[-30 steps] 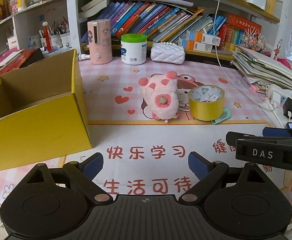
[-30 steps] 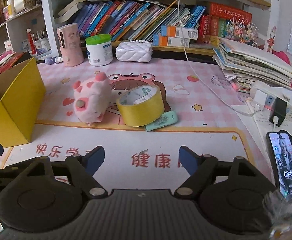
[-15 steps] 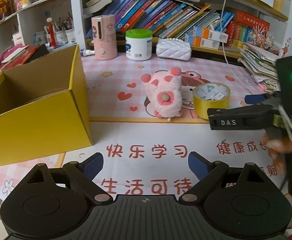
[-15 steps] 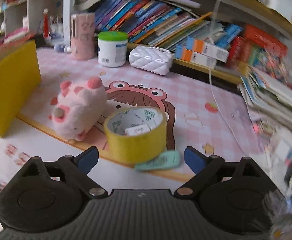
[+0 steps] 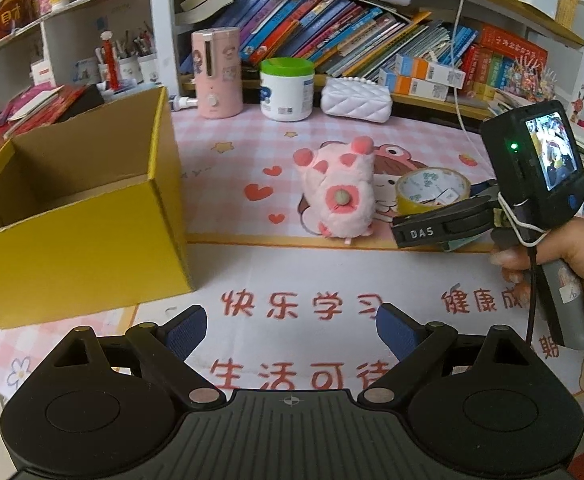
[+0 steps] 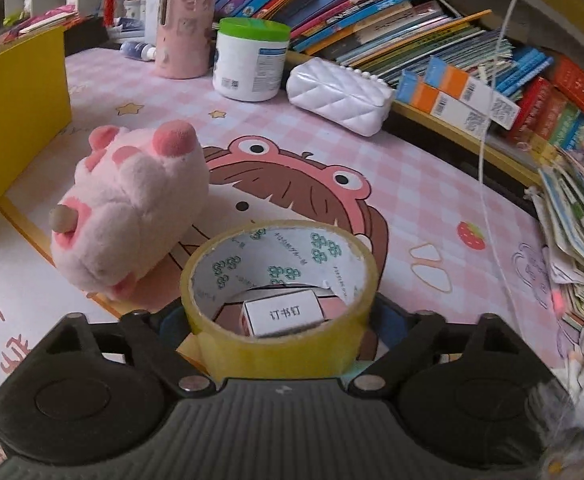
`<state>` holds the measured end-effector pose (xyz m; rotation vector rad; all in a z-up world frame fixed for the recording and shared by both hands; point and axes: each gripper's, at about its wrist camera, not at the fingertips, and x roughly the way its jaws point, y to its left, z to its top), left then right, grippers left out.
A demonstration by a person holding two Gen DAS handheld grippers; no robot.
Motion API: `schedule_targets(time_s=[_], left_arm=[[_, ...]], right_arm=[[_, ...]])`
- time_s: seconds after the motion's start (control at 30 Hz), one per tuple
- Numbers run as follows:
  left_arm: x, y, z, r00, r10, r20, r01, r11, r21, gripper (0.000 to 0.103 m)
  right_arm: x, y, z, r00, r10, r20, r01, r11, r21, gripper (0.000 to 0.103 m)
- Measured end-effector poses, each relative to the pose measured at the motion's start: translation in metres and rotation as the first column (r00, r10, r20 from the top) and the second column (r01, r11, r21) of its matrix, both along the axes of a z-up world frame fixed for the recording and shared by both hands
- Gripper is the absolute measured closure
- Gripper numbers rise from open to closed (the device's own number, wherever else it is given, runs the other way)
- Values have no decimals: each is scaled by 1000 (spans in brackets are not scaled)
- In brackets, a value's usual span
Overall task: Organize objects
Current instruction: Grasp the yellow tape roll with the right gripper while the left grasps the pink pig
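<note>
While the right gripper (image 6: 280, 320) straddles the yellow tape roll (image 6: 278, 292), one finger is seen on each side of it, spread wide; contact cannot be told. A small white box (image 6: 282, 316) lies inside the roll. Just left of the roll, a pink plush toy (image 6: 132, 204) rests on the mat (image 6: 432, 216). The left gripper (image 5: 290, 326) is held wide open and empty above the mat's near edge, with a yellow cardboard box (image 5: 76, 216) standing at the left edge.
</note>
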<state>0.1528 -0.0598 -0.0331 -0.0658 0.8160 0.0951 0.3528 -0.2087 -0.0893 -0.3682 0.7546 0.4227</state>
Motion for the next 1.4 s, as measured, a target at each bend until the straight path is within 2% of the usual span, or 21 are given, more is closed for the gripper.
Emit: schedule_targets(time_s=[0.07, 0.23, 0.43, 0.53, 0.63, 0.77, 1.0, 1.13, 1.27, 1.33, 1.4], left_arm=[[6, -3, 1, 1000, -15, 6, 16, 1000, -3, 10], [24, -15, -1, 998, -65, 19, 65, 998, -15, 10], [57, -26, -7, 995, -94, 39, 95, 995, -42, 10], [78, -30, -13, 994, -99, 40, 101, 993, -55, 10], [98, -36, -19, 992, -118, 46, 120, 992, -37, 10], [120, -47, -28, 986, -153, 67, 151, 988, 31, 10], [157, -42, -35, 994, -87, 69, 83, 995, 55, 10], [172, -33, -34, 997, -16, 80, 10, 997, 73, 10], [188, -27, -41, 999, -32, 35, 30, 998, 50, 11], [194, -27, -47, 999, -51, 10, 51, 997, 54, 17], [196, -27, -51, 998, -68, -13, 69, 997, 42, 37]], right_arm=[[-3, -3, 6, 1000, 1, 18, -1, 1000, 14, 15], [-19, -23, 38, 995, -34, 92, 21, 990, 137, 15], [-41, -56, 81, 983, -145, 111, 107, 950, 295, 15], [-55, -68, 94, 974, -183, 131, 132, 936, 326, 15], [-62, -78, 102, 966, -207, 154, 146, 931, 335, 15], [-73, -89, 104, 953, -228, 199, 160, 938, 309, 15], [-80, -99, 100, 954, -248, 169, 193, 938, 288, 15], [-83, -98, 98, 956, -246, 162, 196, 941, 278, 15], [-85, -96, 95, 959, -246, 143, 202, 942, 268, 15], [-86, -94, 94, 960, -246, 134, 205, 943, 264, 15], [-88, -93, 94, 960, -246, 131, 207, 943, 259, 15]])
